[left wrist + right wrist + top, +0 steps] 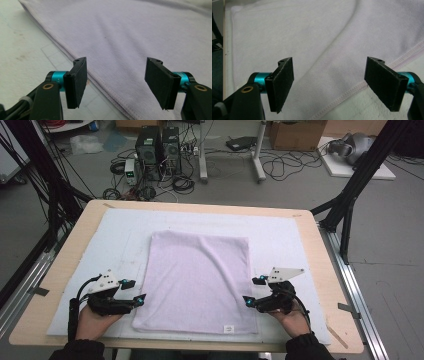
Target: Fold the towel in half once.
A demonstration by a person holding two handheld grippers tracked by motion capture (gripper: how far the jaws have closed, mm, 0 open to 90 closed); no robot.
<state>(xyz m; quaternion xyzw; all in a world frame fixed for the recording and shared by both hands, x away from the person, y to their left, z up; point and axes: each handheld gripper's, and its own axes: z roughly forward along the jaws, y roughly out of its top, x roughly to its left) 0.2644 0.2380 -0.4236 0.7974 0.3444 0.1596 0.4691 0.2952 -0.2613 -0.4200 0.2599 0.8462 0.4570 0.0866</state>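
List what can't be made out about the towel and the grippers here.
- Towel tag: high view, too small to read.
- Towel's folded layers: high view, hidden under its top face.
- Towel's far corners: left gripper view, cut off by the frame.
- Right gripper body: right gripper view, cut off at the bottom edge.

Light is even and soft from overhead on my feeds, no glare. High view is a bit soft and low-res; the floor beyond the table (320, 270) reads dimmer. The towel (197, 280) shows faint crease shadows. Both gripper views are sharp on the cloth, far edges slightly soft.
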